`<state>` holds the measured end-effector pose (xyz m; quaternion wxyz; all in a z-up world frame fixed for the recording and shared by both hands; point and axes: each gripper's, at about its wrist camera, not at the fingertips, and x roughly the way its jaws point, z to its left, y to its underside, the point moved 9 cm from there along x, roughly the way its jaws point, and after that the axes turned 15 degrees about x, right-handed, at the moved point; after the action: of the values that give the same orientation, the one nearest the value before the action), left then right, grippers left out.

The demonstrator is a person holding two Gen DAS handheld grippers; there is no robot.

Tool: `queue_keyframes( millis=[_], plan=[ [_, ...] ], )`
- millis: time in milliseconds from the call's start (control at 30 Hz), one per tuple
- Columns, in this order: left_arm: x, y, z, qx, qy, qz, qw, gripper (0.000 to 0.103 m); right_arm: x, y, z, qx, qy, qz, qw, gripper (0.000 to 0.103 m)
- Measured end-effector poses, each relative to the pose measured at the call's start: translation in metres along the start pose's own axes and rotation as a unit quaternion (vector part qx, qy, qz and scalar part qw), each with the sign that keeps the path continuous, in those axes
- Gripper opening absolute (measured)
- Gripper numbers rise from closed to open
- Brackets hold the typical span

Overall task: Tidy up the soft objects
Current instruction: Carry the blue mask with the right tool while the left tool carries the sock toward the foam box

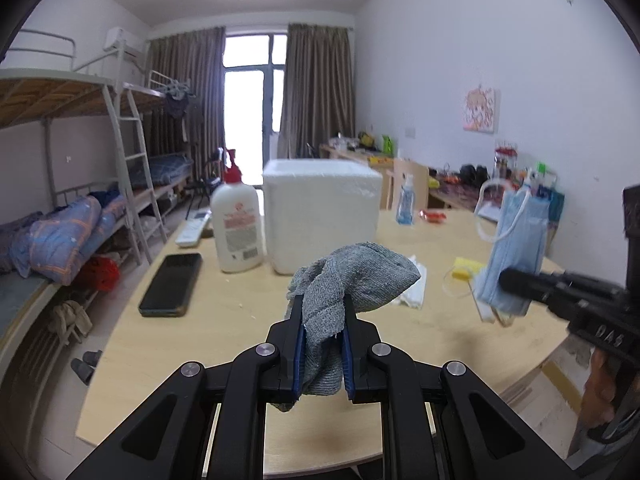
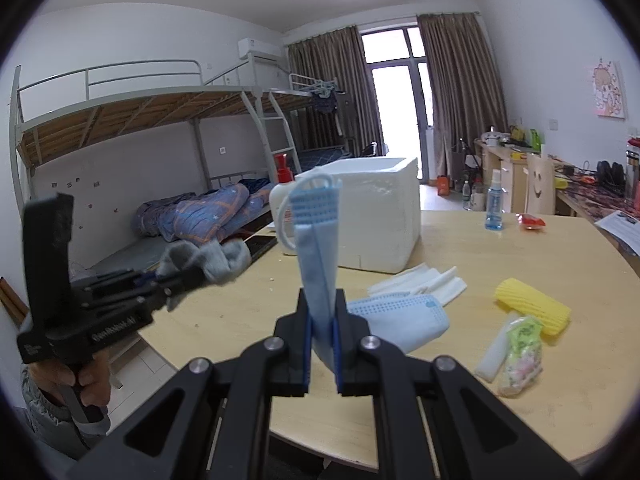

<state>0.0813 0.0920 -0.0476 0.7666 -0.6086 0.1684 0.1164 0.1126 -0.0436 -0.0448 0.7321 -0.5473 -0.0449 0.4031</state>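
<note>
My left gripper (image 1: 323,304) is shut on a grey sock (image 1: 352,276), held up above the wooden table (image 1: 224,312); the sock (image 2: 216,258) also shows at the left of the right wrist view in that gripper (image 2: 176,280). My right gripper (image 2: 321,300) is shut on a light blue face mask (image 2: 316,240) that stands up between its fingers; in the left wrist view the same mask (image 1: 516,240) hangs at the right from that gripper (image 1: 510,280). A white foam box (image 1: 320,212) stands open-topped behind both. Another blue mask (image 2: 400,316) lies on the table.
On the table lie a lotion bottle (image 1: 236,224), a black phone (image 1: 172,284), white folded cloths (image 2: 424,280), a yellow sponge (image 2: 532,308), a small wrapped packet (image 2: 520,352) and a blue spray bottle (image 2: 494,204). Bunk beds (image 1: 60,220) stand to the left. A person's hand (image 2: 88,380) grips the left handle.
</note>
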Motion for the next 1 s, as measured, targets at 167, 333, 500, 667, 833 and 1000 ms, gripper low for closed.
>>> queue_keyframes(
  millis=[167,333,500,667,833,1000],
  plan=[
    [-0.015,-0.008,0.010,0.001,-0.019,-0.023,0.9996,0.016,0.008,0.002,0.009,-0.008,-0.004,0.004,1.000,0.011],
    [-0.026,-0.007,0.023,-0.010,-0.042,-0.037,0.9984,0.016,0.012,0.004,0.021,-0.014,-0.018,0.010,1.000,0.011],
    [-0.024,-0.006,0.028,-0.013,-0.043,-0.037,0.9983,0.016,0.016,0.006,0.028,-0.020,-0.024,0.016,0.999,0.011],
    [-0.016,-0.011,0.026,-0.009,-0.030,-0.035,0.9989,0.016,0.019,0.002,0.027,-0.022,-0.021,0.014,0.999,0.011],
    [-0.009,-0.019,0.032,-0.009,-0.024,-0.034,0.9991,0.016,0.024,-0.007,0.023,-0.020,-0.018,0.011,1.000,0.011],
    [0.002,-0.032,0.038,-0.010,-0.021,-0.034,0.9991,0.016,0.029,-0.021,0.018,-0.017,-0.017,0.009,1.000,0.011]
  ],
)
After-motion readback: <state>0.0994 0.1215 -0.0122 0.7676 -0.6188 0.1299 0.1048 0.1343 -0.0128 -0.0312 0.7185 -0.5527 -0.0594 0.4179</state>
